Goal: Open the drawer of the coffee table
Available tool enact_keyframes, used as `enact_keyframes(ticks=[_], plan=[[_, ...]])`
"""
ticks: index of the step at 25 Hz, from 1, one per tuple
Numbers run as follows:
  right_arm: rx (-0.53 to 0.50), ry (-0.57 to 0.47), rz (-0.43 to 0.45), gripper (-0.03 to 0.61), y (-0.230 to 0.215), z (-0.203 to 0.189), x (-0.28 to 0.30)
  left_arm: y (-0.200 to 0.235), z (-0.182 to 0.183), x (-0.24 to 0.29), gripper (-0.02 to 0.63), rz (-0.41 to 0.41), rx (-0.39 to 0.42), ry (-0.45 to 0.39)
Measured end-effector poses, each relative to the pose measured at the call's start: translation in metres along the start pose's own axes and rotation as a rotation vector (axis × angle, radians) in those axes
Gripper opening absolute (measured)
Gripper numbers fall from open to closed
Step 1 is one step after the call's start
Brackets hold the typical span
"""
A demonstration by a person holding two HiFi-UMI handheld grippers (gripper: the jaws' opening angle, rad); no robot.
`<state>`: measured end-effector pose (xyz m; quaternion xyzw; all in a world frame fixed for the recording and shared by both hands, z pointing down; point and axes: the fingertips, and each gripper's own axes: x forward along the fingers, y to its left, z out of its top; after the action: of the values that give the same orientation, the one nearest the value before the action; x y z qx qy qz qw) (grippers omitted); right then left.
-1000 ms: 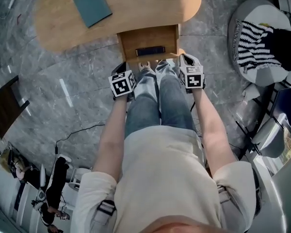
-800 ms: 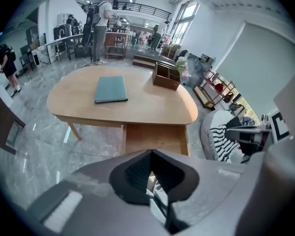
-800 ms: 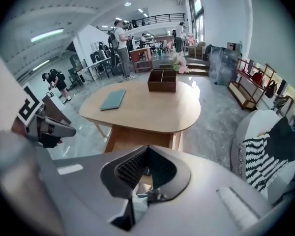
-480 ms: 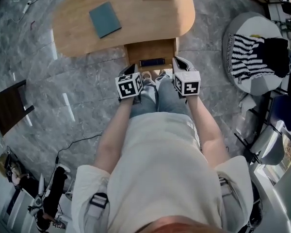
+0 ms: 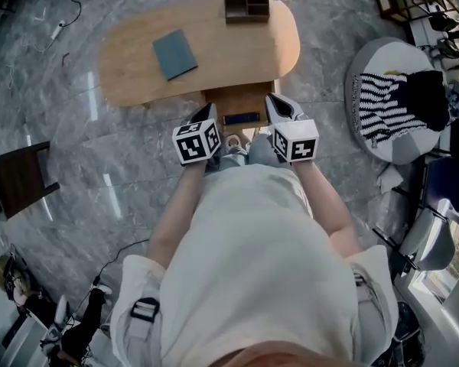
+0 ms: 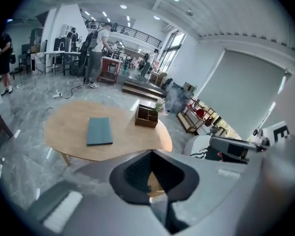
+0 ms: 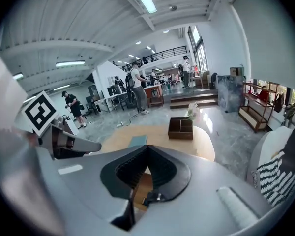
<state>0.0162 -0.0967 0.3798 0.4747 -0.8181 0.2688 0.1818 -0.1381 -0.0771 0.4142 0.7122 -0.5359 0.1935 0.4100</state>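
You are holding your left claw [image 5: 209, 113] and right claw [image 5: 278, 102] clenched on nothing, clear of the light wooden drawer [image 5: 241, 102], which is standing pulled out from the near edge of the oval wooden desk [image 5: 214, 60]. The opening is looking done, with nothing left.

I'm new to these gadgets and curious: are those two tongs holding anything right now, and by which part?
Nothing. The left tongs and the right tongs are both shut and empty, in the air beside the open drawer.
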Motion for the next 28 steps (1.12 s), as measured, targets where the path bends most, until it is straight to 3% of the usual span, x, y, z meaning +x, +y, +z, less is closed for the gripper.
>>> enact_keyframes(ticks=[6, 10, 18, 28], plan=[[0.003, -0.101, 0.015, 0.002, 0.016, 0.025, -0.020, -0.027, 0.037, -0.032, 0.000, -0.031, 0.151, -0.174], [-0.024, -0.141, 0.039, 0.002, 0.030, 0.037, -0.027, -0.040, 0.046, -0.042, 0.000, -0.060, 0.196, -0.223], [-0.057, -0.164, 0.074, 0.002, 0.054, 0.045, -0.025, -0.035, 0.053, -0.055, 0.000, -0.070, 0.196, -0.261], [-0.058, -0.159, 0.038, 0.000, 0.047, 0.043, -0.030, -0.028, 0.047, -0.053, 0.000, -0.065, 0.163, -0.242]])
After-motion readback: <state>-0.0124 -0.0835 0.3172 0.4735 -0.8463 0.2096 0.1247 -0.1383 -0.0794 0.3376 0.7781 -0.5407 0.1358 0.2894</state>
